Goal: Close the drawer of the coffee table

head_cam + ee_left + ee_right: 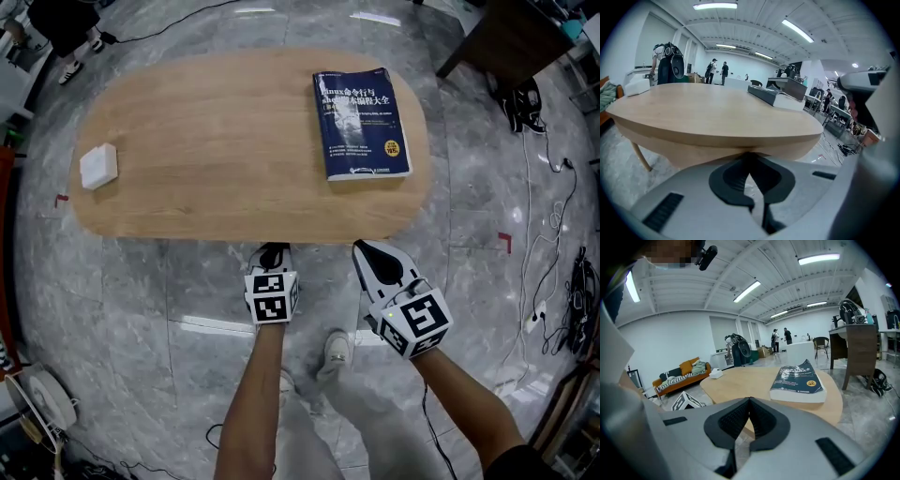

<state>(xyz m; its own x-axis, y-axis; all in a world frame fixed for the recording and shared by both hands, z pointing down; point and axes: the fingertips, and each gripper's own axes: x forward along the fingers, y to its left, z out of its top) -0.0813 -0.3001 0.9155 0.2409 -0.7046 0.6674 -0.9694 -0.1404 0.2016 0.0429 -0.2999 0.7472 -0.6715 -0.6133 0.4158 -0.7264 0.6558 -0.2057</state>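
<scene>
Left hand-held gripper and right hand-held gripper, both clenched and empty, sit at the oval tabletop's near edge. The left tips meet the likely drawer front beneath. An off-centre push could jam it.

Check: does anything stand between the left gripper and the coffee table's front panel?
Nothing visible does. The left gripper, jaws shut, sits right at the front panel under the tabletop. The book and white box lie on top, clear of it.
</scene>
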